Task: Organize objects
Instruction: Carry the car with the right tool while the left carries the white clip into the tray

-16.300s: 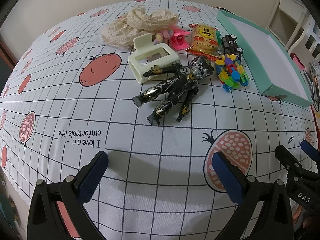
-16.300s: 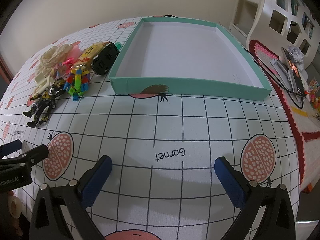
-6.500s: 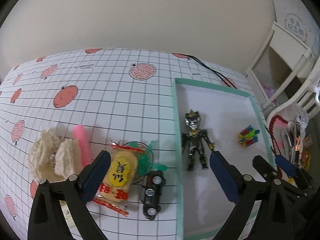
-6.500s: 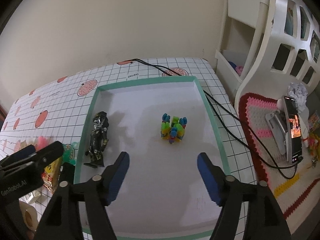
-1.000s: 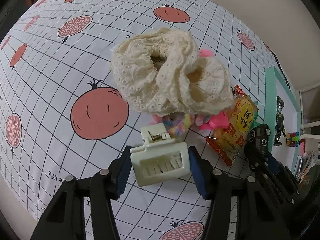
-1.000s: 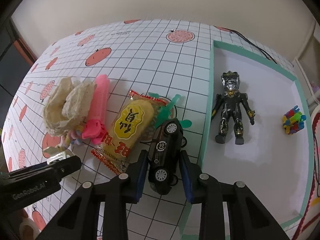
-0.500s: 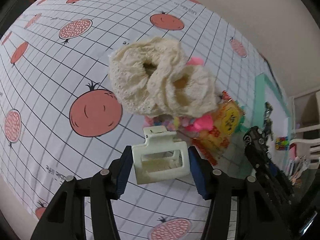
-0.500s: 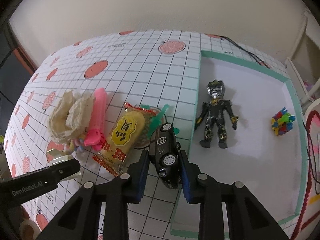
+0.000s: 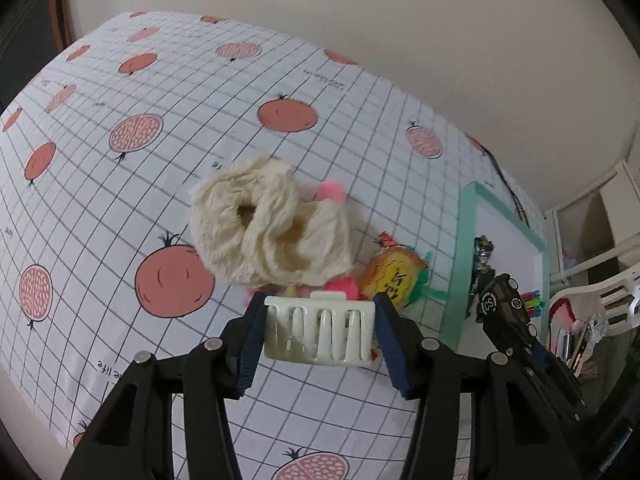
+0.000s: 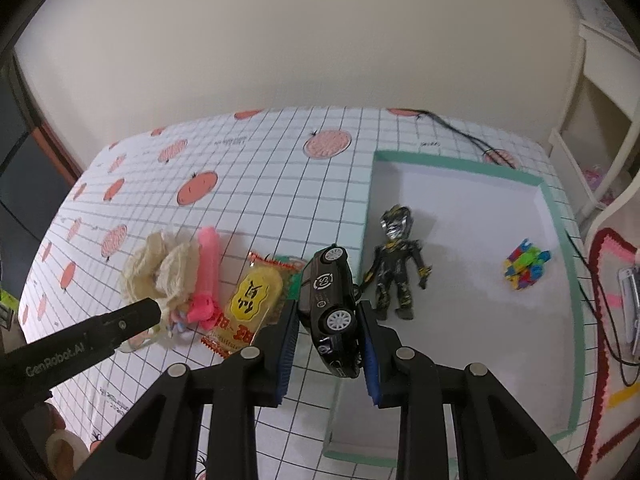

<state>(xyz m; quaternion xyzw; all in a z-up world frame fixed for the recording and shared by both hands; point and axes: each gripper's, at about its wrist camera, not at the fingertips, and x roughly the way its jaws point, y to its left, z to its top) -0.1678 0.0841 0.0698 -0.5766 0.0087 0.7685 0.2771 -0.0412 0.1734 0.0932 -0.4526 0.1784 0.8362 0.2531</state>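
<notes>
**Both grippers loaded, lifted above the cloth**

Currently the left gripper [image 9: 320, 334] has its blue-padded jaws pinched on a cream plastic claw hair clip [image 9: 319, 330], held clear of the white grid-patterned tablecloth with red fruit prints [image 9: 120, 184].

- Beyond the clip, on the cloth: a cream lace fabric scrunchie [image 9: 268, 228], a pink plastic clip [image 10: 206, 276] partly under it, and a yellow snack packet with red edges [image 10: 250, 300].
- The right gripper [image 10: 326, 346] has its jaws pinched on the sides of a black toy car with white wheels [image 10: 332, 306]. The car is tilted, nose toward the camera, and hangs over the left wall of the shallow teal-rimmed tray with a white floor [image 10: 456, 162].
- Inside the tray: a black-and-silver action figure [image 10: 394, 268] lying face up near the left wall, and a cluster of multicoloured plastic building pieces [image 10: 526, 266] well apart, near the right wall.
</notes>
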